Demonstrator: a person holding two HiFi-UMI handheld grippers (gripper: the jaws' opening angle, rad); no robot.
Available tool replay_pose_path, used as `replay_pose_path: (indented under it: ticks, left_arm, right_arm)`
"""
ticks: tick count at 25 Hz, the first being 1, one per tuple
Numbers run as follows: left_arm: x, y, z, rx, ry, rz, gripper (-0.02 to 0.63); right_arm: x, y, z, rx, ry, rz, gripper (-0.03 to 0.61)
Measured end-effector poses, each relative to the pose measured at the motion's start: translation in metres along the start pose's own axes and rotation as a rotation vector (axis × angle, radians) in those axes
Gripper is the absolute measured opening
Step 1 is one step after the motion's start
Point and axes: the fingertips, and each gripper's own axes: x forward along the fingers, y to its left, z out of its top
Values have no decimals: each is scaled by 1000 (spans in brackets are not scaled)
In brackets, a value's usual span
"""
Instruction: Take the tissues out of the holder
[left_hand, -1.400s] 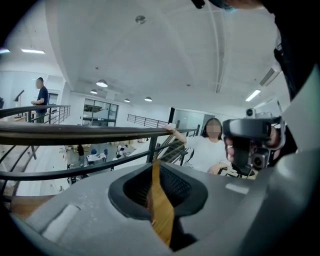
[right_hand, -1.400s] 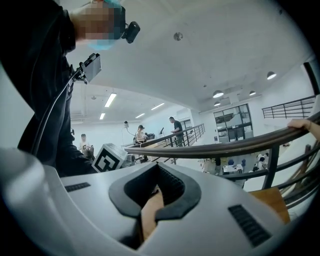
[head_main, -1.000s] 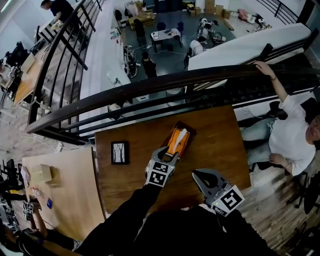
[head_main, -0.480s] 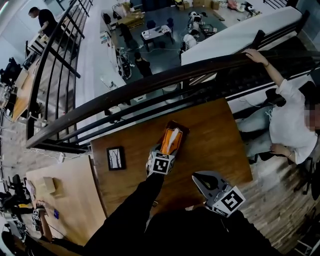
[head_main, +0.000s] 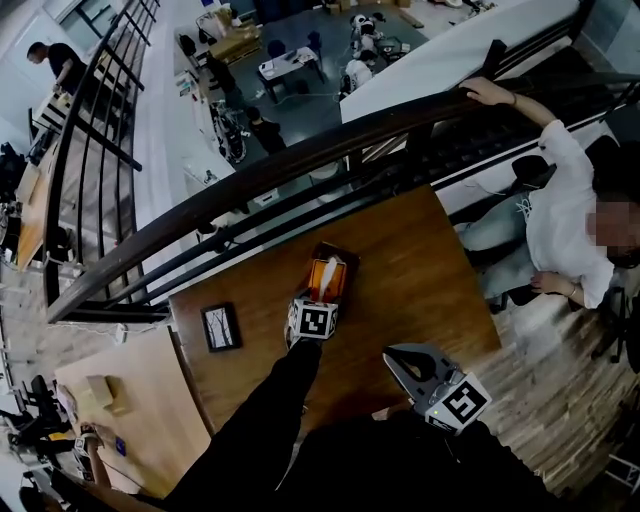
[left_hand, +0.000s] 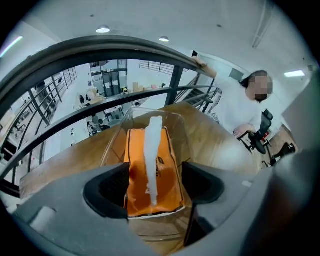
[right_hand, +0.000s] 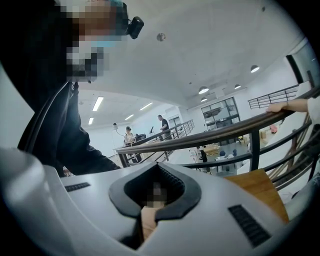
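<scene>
The left gripper (left_hand: 152, 186), whose jaws have just been opening wide, straddles the orange tissue pack (left_hand: 162, 175) without pressing it. One white tissue (left_hand: 151, 145) sticks up. The pack's small dark logo is unreadable. It lies in the clear holder (left_hand: 114, 142) on the worktop (head_main: 420, 270). The right gripper (right_hand: 150, 212) is closed and empty.

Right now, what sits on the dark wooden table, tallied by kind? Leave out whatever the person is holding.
Clear tissue holder: 1
Orange tissue pack, inside the holder with a white tissue sticking up: 1
Picture frame: 1
Total: 3
</scene>
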Motion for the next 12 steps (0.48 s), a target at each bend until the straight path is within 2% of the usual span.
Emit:
replay_pose_path:
  ticks: [5,12]
  left_arm:
    - [11,5,0,32,43,33,310]
    - [13,12,-13,85,168,100,308]
  right_arm:
    - [-6,-8,0,7,-9,-17,5]
    - [-11,-5,0,21,-22,-32,5]
